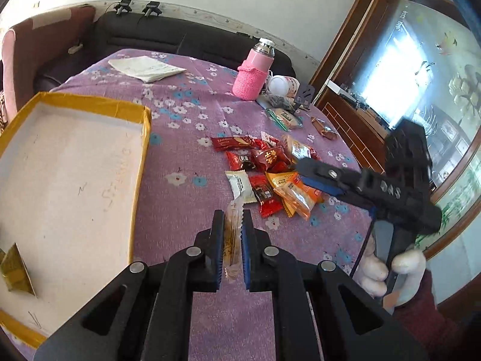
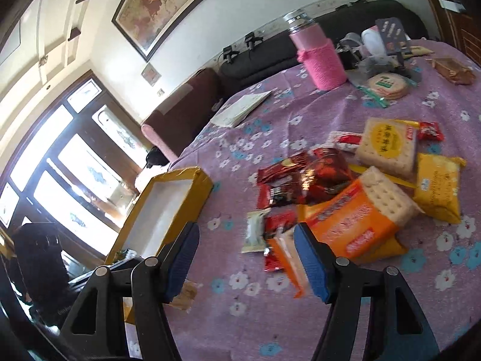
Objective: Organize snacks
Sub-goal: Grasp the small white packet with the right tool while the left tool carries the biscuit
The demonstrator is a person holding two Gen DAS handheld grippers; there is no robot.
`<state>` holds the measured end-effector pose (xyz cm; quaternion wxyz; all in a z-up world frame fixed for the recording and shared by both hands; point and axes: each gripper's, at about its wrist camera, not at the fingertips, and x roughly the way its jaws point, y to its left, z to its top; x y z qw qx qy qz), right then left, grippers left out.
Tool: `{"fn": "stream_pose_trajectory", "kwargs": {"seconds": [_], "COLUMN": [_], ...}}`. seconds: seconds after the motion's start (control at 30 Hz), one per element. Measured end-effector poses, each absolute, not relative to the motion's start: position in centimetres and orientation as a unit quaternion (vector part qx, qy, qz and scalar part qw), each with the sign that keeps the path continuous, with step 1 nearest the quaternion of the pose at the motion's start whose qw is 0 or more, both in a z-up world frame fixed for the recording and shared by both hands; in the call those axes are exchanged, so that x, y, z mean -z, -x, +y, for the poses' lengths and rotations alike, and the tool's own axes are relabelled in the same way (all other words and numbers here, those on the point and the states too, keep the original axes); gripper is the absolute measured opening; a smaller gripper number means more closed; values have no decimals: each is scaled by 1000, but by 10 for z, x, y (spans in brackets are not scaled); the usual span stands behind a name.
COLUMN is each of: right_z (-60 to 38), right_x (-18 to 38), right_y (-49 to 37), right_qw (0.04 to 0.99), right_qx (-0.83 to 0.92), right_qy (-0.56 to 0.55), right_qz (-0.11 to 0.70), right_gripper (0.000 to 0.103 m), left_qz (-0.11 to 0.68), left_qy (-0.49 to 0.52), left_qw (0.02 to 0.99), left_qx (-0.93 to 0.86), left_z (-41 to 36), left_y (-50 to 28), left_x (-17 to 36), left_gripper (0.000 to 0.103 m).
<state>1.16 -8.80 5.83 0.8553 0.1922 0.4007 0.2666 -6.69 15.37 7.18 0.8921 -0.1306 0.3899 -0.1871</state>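
Observation:
My left gripper (image 1: pixel 234 215) is shut on a clear-wrapped brown snack (image 1: pixel 232 240), held above the purple flowered tablecloth (image 1: pixel 186 156). To its left lies a shallow white box with a yellow taped rim (image 1: pixel 90 102), and a small gold packet (image 1: pixel 15 270) rests inside it. A pile of red, orange and white snack packets (image 1: pixel 267 171) lies ahead to the right. My right gripper (image 2: pixel 246 240) is open over the pile's near edge, with a white packet (image 2: pixel 254 234) and a thin orange one (image 2: pixel 287 258) below the gap. In the left wrist view that right gripper (image 1: pixel 303 171) hovers over the pile, held by a white-gloved hand (image 1: pixel 375 270).
A pink flask in a knitted sleeve (image 1: pixel 252 72) stands at the table's far side beside small clutter and a round cracker pack (image 2: pixel 387 85). Folded papers (image 1: pixel 147 67) lie at the back. A dark sofa (image 1: pixel 180 36) runs behind the table.

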Motion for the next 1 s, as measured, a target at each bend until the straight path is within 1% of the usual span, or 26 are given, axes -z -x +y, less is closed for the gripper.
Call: {"fn": "stream_pose_trajectory", "kwargs": {"seconds": [0.1,0.17,0.2,0.3,0.43,0.47,0.5,0.53,0.63,0.73,0.87,1.0], "right_z": [-49,-25,-16,4,15,16,16,16,10,6,12,40], "right_x": [-57,-50,-46,-29,-14,-11,-8,-8,-9,-21,-50,-73], "right_y": [-31,-42,-46,-53,-58,-58,-58,-57,-54,-45,-26,-3], "right_qw": [852,851,851,851,848,848,849,853,854,859,861,846], "right_qx": [-253,-232,-223,-184,-159,-154,-148,-139,-146,-156,-204,-276], "right_qy": [-135,-87,-69,-18,3,9,16,22,0,-20,-52,-66], "right_qz": [438,462,471,491,505,507,507,502,500,487,463,451], "right_gripper": [50,47,44,43,43,41,33,21,19,19,18,18], "left_qz": [387,384,381,367,348,344,339,334,320,306,297,306], "left_qy": [145,155,160,174,187,191,196,200,216,228,250,270], "left_qw": [889,889,889,894,902,904,906,907,911,917,917,910], "left_qx": [196,197,196,191,175,170,163,158,141,116,89,69], "left_z": [159,166,171,187,211,218,225,231,253,275,300,317], "left_y": [72,75,79,91,105,109,113,116,127,135,143,146], "left_x": [-68,-66,-67,-73,-83,-85,-88,-89,-95,-100,-101,-89], "left_gripper": [8,8,8,8,8,8,8,8,8,8,8,8]}}
